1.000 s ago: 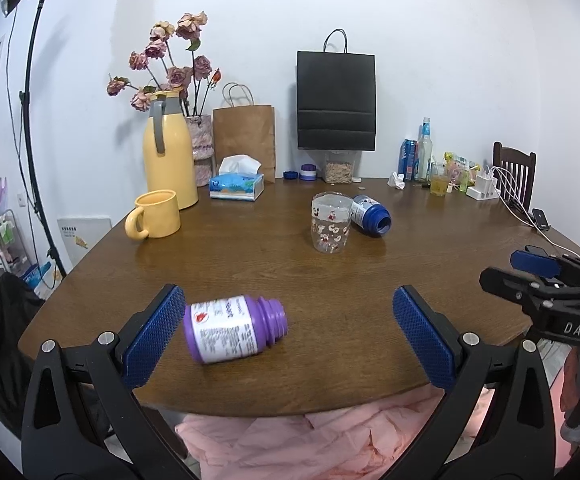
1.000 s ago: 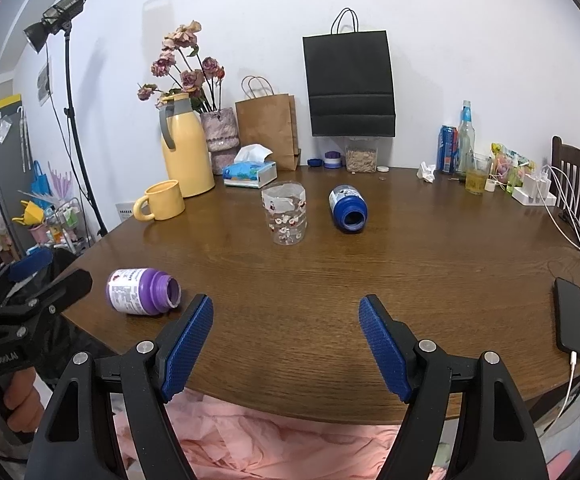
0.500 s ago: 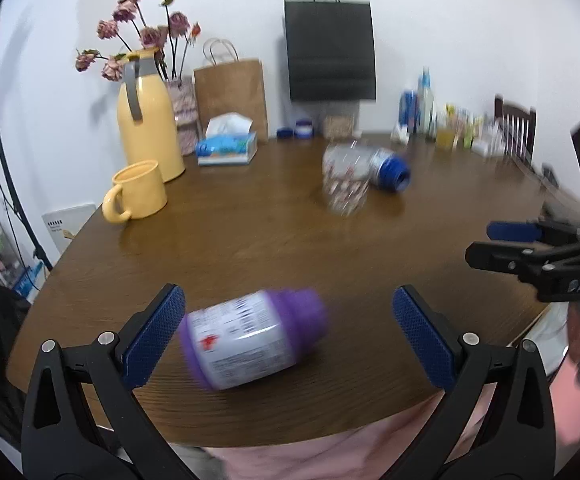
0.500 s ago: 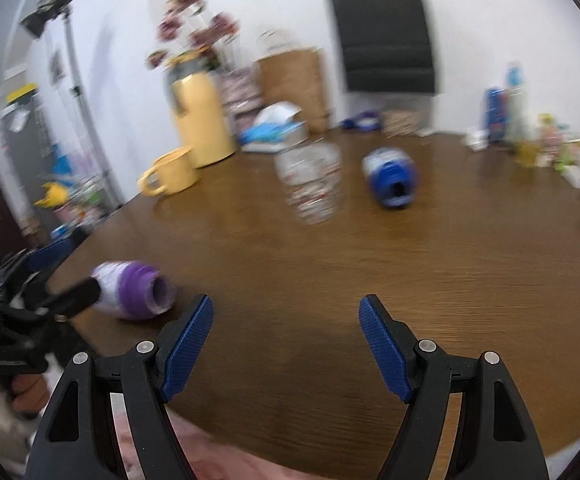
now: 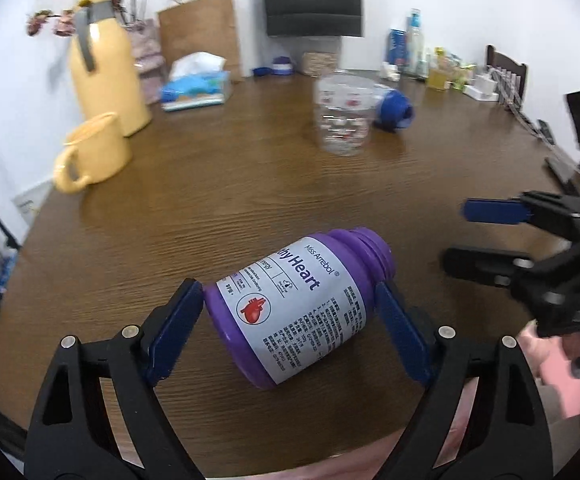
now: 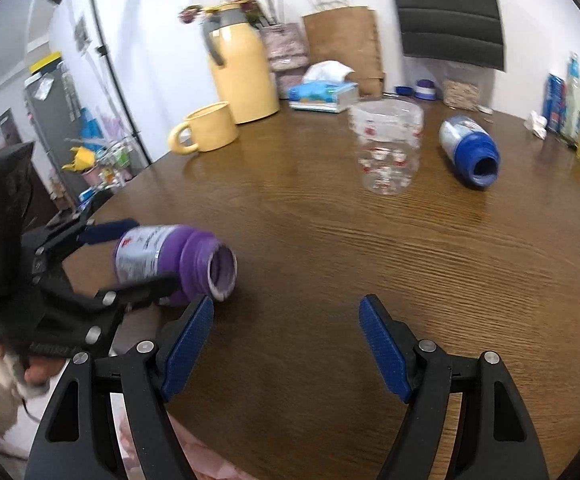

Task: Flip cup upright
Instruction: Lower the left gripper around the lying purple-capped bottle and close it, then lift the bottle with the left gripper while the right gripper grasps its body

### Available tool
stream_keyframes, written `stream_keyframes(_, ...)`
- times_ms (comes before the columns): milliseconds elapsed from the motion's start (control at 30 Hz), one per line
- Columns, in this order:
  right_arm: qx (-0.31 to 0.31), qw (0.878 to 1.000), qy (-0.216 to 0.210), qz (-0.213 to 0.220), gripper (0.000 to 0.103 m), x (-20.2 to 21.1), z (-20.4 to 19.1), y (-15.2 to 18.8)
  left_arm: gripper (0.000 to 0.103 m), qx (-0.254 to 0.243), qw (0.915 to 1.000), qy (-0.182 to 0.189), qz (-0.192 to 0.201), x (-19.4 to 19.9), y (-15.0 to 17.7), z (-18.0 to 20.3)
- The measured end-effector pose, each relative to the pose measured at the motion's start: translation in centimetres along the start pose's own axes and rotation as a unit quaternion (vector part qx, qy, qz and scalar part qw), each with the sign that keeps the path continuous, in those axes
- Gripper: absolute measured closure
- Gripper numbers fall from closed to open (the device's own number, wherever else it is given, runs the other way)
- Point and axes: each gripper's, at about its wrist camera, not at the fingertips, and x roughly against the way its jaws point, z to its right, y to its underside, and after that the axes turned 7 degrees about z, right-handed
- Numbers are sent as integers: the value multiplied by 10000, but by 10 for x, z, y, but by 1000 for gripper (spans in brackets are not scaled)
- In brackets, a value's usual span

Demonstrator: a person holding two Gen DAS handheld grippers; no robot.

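A purple bottle (image 5: 301, 308) with a white label lies on its side on the brown table (image 5: 230, 184), its open mouth toward the right. My left gripper (image 5: 290, 320) has closed around it, one blue pad at its base and one by its neck; it also shows in the right wrist view (image 6: 138, 254) around the same bottle (image 6: 170, 260). My right gripper (image 6: 286, 344) is open and empty above the table, to the right of the bottle; it shows in the left wrist view (image 5: 485, 236). A clear patterned cup (image 5: 343, 114) stands upright mid-table.
A blue bottle (image 6: 469, 152) lies on its side right of the clear cup (image 6: 385, 144). A yellow mug (image 5: 94, 152), yellow thermos (image 5: 106, 68), tissue box (image 5: 196, 88) and paper bags (image 5: 198, 28) stand at the back left. Small bottles (image 5: 405, 44) line the back right.
My left gripper has moved forward and down onto the purple bottle and narrowed around it. My right gripper has moved forward over the table, closer to the bottle.
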Motion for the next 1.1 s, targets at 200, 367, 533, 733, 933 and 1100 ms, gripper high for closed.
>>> stream_keyframes(200, -196, 9994, 287, 36, 23, 6, 23, 0, 3, -135, 9976, 598, -311, -1, -2, 13)
stream_keyframes(367, -386, 9990, 246, 7, 23, 7, 33, 5, 1, -948, 9941, 502, -183, 10, 2, 19)
stream_keyframes(533, -457, 9989, 129, -55, 23, 3, 33, 9, 8, -2578, 9605, 1044, -118, 11, 6, 44)
stream_keyframes(733, -521, 9983, 225, 98, 23, 17, 38, 13, 38, -2551, 9584, 934, -879, -31, -8, 59)
stream_keyframes(933, -915, 9947, -85, 462, 23, 38, 61, 6, 38, -1756, 9819, 681, -172, -27, -29, 59)
stream_keyframes(1100, -1306, 9835, -1015, 739, 23, 52, 70, -21, 39, -1153, 9867, 796, 826, -3, -46, 71)
